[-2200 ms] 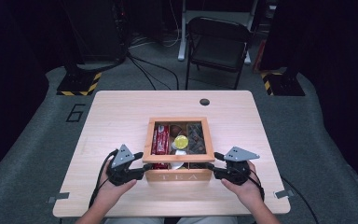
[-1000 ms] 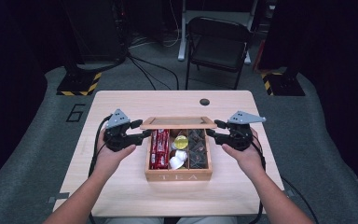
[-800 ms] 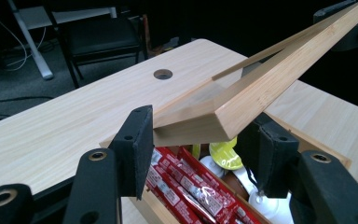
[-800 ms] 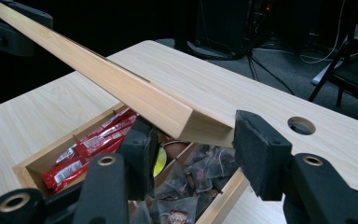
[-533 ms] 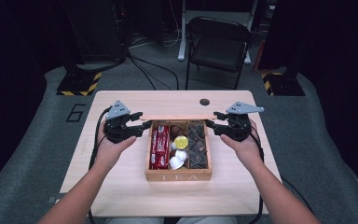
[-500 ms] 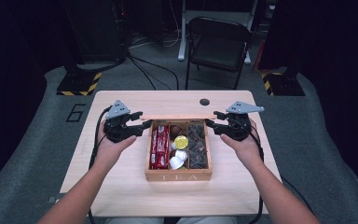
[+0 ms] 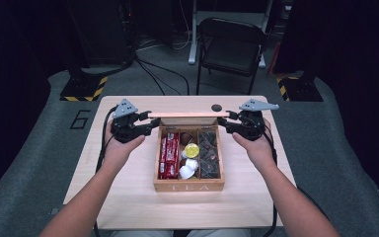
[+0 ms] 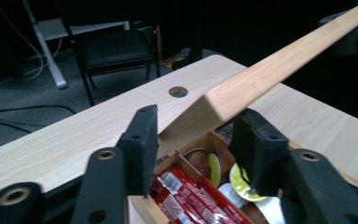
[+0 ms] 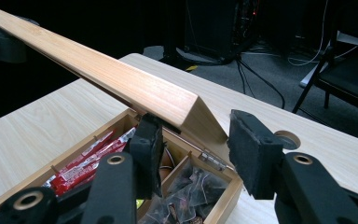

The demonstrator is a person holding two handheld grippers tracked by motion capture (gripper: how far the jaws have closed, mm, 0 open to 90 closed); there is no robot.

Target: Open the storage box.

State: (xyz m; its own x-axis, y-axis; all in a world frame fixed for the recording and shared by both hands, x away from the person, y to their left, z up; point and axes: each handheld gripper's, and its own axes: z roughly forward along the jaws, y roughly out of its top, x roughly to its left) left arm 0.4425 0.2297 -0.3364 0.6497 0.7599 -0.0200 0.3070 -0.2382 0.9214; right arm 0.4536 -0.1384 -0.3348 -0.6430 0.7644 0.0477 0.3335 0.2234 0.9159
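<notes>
Raised lid (image 7: 187,114) — a hand-held gripper (image 7: 147,124) at each end.

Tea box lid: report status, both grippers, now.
Left gripper and right gripper at lid ends, jaws just closing, pads not plainly pressing. Lid raised, hinged at box rear. Nothing in the way.

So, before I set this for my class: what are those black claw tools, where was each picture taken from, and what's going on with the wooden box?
A person sits at a table holding a hand-worked two-jaw tool in each hand: the left gripper and the right gripper. One camera looks down from above; one rides on each gripper, looking along its jaws. On the table stands a wooden tea box with red packets, small round pods and dark tea bags. Its hinged lid stands raised, one end between each gripper's jaws, which have just been closing.
</notes>
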